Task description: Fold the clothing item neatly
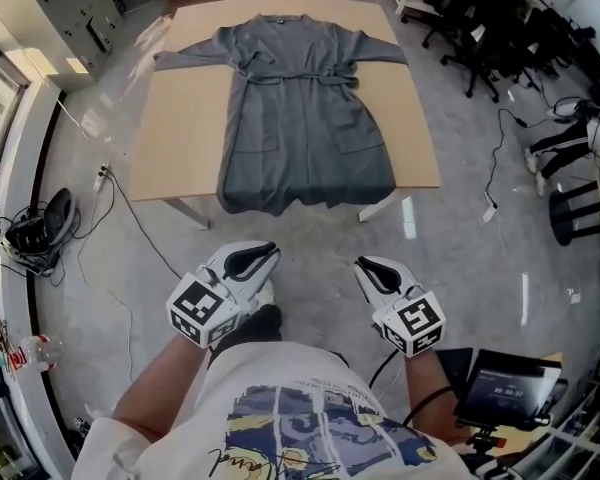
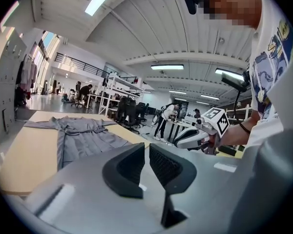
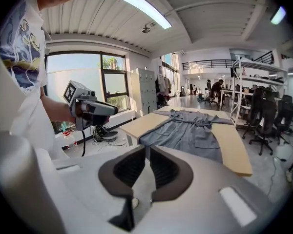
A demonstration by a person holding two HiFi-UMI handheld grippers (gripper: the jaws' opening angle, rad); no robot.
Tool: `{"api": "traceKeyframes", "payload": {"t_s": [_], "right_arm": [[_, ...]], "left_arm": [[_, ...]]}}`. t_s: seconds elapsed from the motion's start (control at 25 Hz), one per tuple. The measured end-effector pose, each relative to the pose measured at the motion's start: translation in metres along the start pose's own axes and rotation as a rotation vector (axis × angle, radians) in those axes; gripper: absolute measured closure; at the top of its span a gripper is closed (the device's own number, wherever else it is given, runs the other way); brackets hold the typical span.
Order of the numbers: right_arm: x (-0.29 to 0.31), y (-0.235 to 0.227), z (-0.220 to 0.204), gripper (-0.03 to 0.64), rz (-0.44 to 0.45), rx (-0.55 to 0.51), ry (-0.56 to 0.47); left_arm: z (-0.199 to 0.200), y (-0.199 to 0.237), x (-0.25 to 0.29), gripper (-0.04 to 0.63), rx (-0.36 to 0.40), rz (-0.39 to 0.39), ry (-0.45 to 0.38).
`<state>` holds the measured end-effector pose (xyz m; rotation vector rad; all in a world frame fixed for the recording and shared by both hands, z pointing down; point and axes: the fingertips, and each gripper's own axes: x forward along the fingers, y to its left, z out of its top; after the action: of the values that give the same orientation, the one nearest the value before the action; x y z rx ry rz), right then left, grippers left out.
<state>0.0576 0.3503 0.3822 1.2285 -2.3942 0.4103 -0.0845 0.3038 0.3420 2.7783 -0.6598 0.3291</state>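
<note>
Robe (image 1: 305,118): grey, spread flat on tabletop (image 1: 185,128), sleeves out to both sides, belt (image 1: 298,72) across waist, hem reaching just over near edge.
Left gripper (image 1: 260,256): clenched, jaws almost touching, nothing between them; held above floor (image 1: 310,243), well apart from robe.
Right gripper (image 1: 372,268): clenched likewise, empty; near left gripper, above floor, short of tabletop's near edge.
Chairs (image 1: 480,38): dark, clustered right of tabletop.
</note>
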Motion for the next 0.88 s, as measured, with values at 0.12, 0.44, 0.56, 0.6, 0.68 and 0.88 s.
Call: {"api": "traceKeyframes", "payload": {"t_s": [0.12, 0.44, 0.56, 0.6, 0.68, 0.88], "right_arm": [[0.027, -0.011, 0.017, 0.597, -0.016, 0.001, 0.014], [0.09, -0.027, 0.048, 0.597, -0.051, -0.002, 0.045], [0.109, -0.033, 0.06, 0.597, -0.051, -0.013, 0.047], [0.115, -0.034, 0.063, 0.597, -0.045, -0.018, 0.05], [0.124, -0.034, 0.067, 0.597, -0.035, -0.022, 0.056], [0.134, -0.044, 0.079, 0.597, -0.025, -0.027, 0.05]], "left_arm": [[0.007, 0.03, 0.006, 0.557, -0.006, -0.025, 0.006], [0.014, 0.095, 0.008, 0.557, 0.019, -0.062, 0.026], [0.019, 0.117, 0.01, 0.557, 0.017, -0.054, 0.018], [0.021, 0.123, 0.01, 0.558, 0.015, -0.047, 0.013], [0.022, 0.129, 0.009, 0.558, 0.006, -0.036, 0.005], [0.027, 0.137, 0.012, 0.558, 0.002, -0.025, 0.005]]}}
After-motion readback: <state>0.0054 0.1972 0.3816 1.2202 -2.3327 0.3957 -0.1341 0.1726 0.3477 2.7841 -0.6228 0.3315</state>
